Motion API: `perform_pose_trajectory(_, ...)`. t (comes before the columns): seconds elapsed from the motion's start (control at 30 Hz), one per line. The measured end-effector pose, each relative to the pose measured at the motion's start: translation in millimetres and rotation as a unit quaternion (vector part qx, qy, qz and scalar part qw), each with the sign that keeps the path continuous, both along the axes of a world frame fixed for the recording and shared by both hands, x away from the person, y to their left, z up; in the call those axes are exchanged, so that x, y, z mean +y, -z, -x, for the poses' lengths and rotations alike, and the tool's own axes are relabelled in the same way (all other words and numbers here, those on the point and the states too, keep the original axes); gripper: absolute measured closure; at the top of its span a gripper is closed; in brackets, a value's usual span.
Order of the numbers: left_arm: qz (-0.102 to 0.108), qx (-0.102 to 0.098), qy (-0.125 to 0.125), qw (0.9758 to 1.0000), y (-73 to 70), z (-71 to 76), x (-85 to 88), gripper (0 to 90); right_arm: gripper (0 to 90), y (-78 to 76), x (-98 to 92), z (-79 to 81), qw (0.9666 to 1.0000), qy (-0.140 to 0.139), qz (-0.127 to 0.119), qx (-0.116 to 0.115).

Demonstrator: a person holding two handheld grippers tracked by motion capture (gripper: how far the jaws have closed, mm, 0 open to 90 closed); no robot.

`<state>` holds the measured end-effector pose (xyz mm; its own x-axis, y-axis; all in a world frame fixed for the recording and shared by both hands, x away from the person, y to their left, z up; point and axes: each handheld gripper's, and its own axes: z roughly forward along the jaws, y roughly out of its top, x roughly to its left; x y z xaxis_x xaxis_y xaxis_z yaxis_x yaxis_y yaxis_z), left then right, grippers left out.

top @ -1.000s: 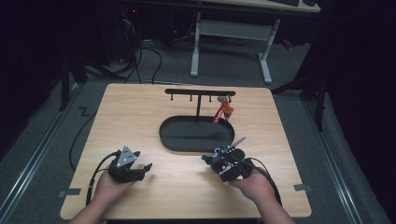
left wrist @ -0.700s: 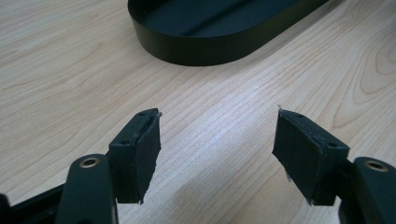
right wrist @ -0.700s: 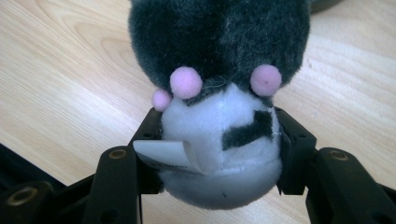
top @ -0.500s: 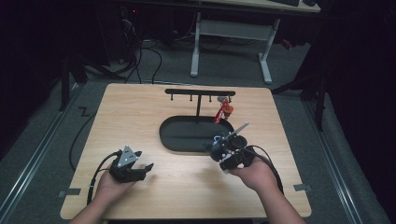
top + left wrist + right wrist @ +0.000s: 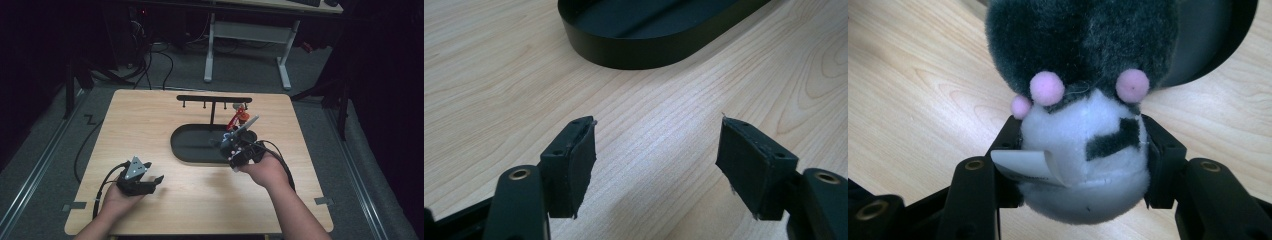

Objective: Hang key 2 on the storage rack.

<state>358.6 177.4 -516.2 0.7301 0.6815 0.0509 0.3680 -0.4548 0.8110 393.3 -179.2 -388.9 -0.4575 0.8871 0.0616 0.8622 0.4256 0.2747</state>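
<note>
1. A plush toy (image 5: 1083, 115), dark grey on top and white below with small pink pom-poms, is clamped between the jaws of the right gripper (image 5: 1083, 165); the white belly is squeezed from both sides and a paper tag sticks out by one pad.
2. In the high view the right gripper (image 5: 239, 149) is held clear of the wooden table (image 5: 150, 120), at the 3 o'clock end of the black oval tray (image 5: 190, 145), so the toy hangs off the surface.
3. The grip sits low on the soft body, probably so the plush cannot slip out as it is carried.
4. The black rack with hooks (image 5: 214, 100) stands at 12 o'clock of the tray, a red item (image 5: 239, 119) hanging at its right end.
5. The left gripper (image 5: 137, 181) is rested at 7 o'clock on the table, its jaws spread wide on nothing, presumably parked out of the way.
</note>
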Motion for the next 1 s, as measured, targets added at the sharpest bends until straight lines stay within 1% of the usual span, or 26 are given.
perform_pose_trajectory(0.03, 0.000, 0.000, -0.001, 1.0000, -0.1, 0.0, 1.1, 32.0, 47.9, -1.6, -0.3, -2.1, 1.0000, -0.004, 0.005, -0.003)
perform_pose_trajectory(0.07, 0.001, 0.000, -0.001, 1.0000, 0.0, 0.0, 1.7, 32.1, 47.9, -3.3, 0.1, -3.2, 1.0000, 0.002, 0.006, -0.003)
perform_pose_trajectory(0.17, 0.001, 0.001, -0.004, 1.0000, 0.1, 0.0, 3.7, 32.0, 47.9, -4.4, 0.0, -4.4, 1.0000, 0.003, 0.005, -0.004)
perform_pose_trajectory(0.2, 0.001, 0.000, -0.004, 1.0000, 0.2, 0.0, 4.4, 32.0, 47.9, -8.7, -0.4, -7.8, 0.9999, 0.005, 0.008, -0.006)
perform_pose_trajectory(0.23, 0.000, 0.002, -0.005, 1.0000, 0.4, 0.5, 5.2, 32.1, 48.0, -12.8, -0.8, -10.7, 0.9999, 0.010, 0.000, -0.006)
perform_pose_trajectory(0.27, 0.000, 0.002, -0.005, 1.0000, 0.4, 0.5, 5.2, 32.1, 48.0, -12.8, -0.8, -10.7, 0.9999, 0.010, 0.000, -0.006)
perform_pose_trajectory(0.3, -0.002, 0.000, -0.005, 1.0000, 0.8, 1.3, 5.4, 32.1, 48.0, -16.7, -1.7, -14.0, 1.0000, 0.006, -0.005, -0.006)
perform_pose_trajectory(0.33, -0.005, 0.000, -0.004, 1.0000, 0.7, 1.7, 6.0, 32.1, 48.0, -18.1, -2.1, -15.8, 1.0000, 0.001, -0.005, -0.006)
perform_pose_trajectory(0.37, -0.005, 0.000, -0.007, 1.0000, 0.8, 2.4, 6.5, 32.0, 48.0, -20.2, -1.7, -17.1, 1.0000, 0.003, -0.003, -0.002)
perform_pose_trajectory(0.4, -0.006, 0.000, -0.008, 0.9999, 0.6, 3.1, 7.5, 32.1, 48.1, -21.4, -2.5, -19.4, 1.0000, -0.001, -0.002, -0.006)
perform_pose_trajectory(0.43, -0.009, -0.001, -0.009, 0.9999, 0.3, 3.9, 8.6, 32.1, 48.2, -23.9, -2.0, -20.4, 1.0000, 0.002, -0.001, -0.002)
perform_pose_trajectory(0.47, -0.008, -0.002, -0.011, 0.9999, 0.3, 4.8, 9.4, 32.1, 48.2, -26.0, -1.8, -21.6, 1.0000, 0.000, 0.001, -0.004)
perform_pose_trajectory(0.5, -0.010, -0.001, -0.011, 0.9999, -0.3, 5.3, 11.2, 32.1, 48.2, -28.1, -1.2, -22.3, 1.0000, 0.002, -0.002, -0.005)
perform_pose_trajectory(0.53, -0.006, -0.001, -0.014, 0.9999, -0.3, 5.9, 12.2, 32.1, 48.2, -31.0, -0.5, -23.0, 1.0000, 0.001, -0.002, -0.007)
perform_pose_trajectory(0.57, -0.007, 0.000, -0.016, 0.9999, -0.8, 6.4, 13.3, 32.1, 48.2, -34.0, 0.3, -23.6, 1.0000, 0.002, -0.004, -0.007)
perform_pose_trajectory(0.63, -0.005, 0.001, -0.018, 0.9998, -1.9, 7.0, 14.6, 32.1, 48.2, -39.2, 1.1, -25.6, 0.9999, 0.002, -0.011, -0.009)
perform_pose_trajectory(0.7, -0.001, 0.000, -0.018, 0.9998, -2.3, 7.2, 13.8, 32.3, 48.2, -43.9, 1.7, -27.8, 0.9999, -0.001, -0.009, -0.012)
perform_pose_trajectory(0.77, -0.008, -0.001, -0.014, 0.9999, -0.9, 6.8, 11.9, 32.2, 48.1, -48.3, 2.2, -29.1, 0.9998, 0.003, -0.007, -0.016)
perform_pose_trajectory(0.83, -0.016, 0.001, -0.011, 0.9998, 1.0, 6.9, 11.3, 32.2, 48.2, -51.7, 2.7, -31.0, 0.9999, 0.004, -0.006, -0.016)
perform_pose_trajectory(0.87, -0.016, 0.001, -0.011, 0.9998, 1.0, 6.9, 11.3, 32.2, 48.2, -53.8, 3.0, -31.8, 0.9997, 0.004, -0.002, -0.022)
perform_pose_trajectory(0.9, -0.017, 0.000, -0.011, 0.9998, 0.9, 7.3, 12.0, 32.2, 48.2, -55.8, 3.5, -32.2, 0.9997, 0.009, -0.004, -0.023)
perform_pose_trajectory(0.93, -0.012, -0.001, -0.012, 0.9999, 0.5, 7.4, 12.6, 32.2, 48.1, -56.0, 3.7, -33.2, 0.9997, 0.007, -0.008, -0.022)
perform_pose_trajectory(1.0, -0.012, 0.000, -0.012, 0.9999, -0.6, 7.0, 13.6, 32.2, 48.1, -55.2, 5.0, -35.3, 0.9997, 0.004, 0.000, -0.023)
